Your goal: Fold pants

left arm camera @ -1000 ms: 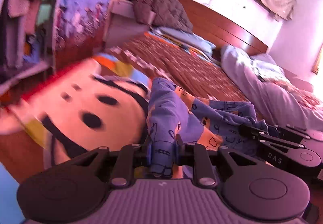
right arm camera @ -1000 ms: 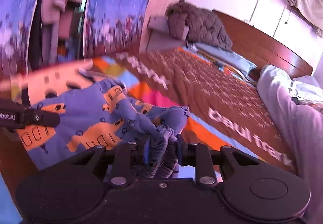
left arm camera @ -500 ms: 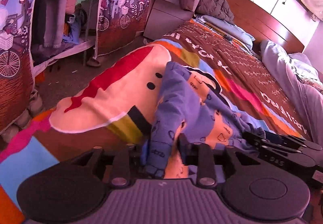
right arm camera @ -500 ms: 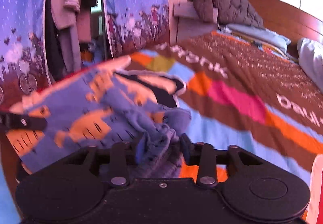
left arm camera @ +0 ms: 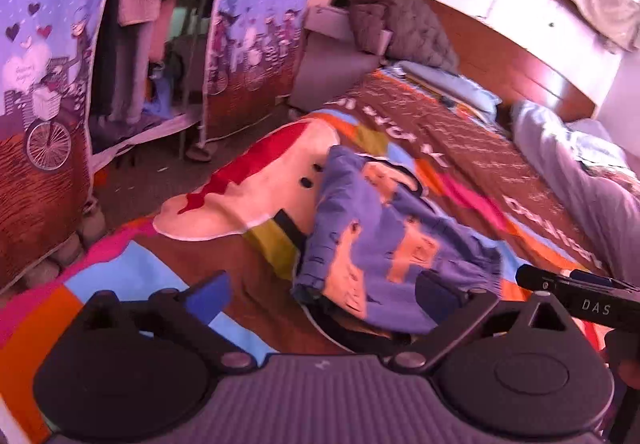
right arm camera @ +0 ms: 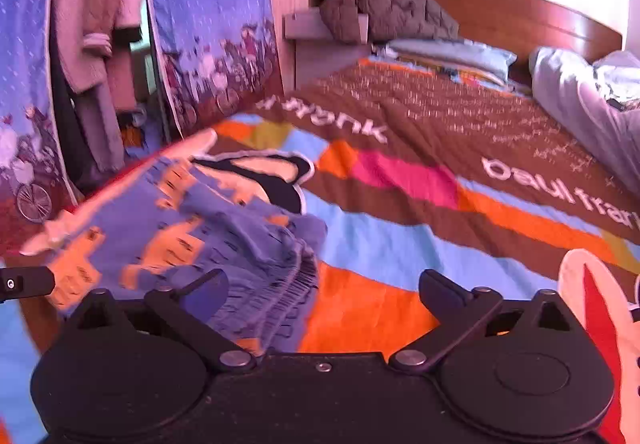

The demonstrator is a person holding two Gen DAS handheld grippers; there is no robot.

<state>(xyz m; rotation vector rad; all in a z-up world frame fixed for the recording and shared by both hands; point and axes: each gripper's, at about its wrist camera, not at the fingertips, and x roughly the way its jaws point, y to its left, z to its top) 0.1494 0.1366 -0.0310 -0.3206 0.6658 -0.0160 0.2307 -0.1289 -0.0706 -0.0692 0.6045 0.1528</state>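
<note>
Pants (left arm camera: 372, 240) bunched on bedspread (left arm camera: 160, 276) — left gripper (left arm camera: 324, 292) fingers wide, cloth between; right gripper (right arm camera: 324, 292) wide — waistband by left finger.

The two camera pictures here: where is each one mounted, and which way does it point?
Left wrist view: sits on the left gripper, looking along its open fingers at the blue pants on the bedspread; the right gripper's tip shows.
Right wrist view: sits on the right gripper, open, facing the headboard; the left gripper's tip shows.
Shared: pants, bedspread, headboard.
</note>
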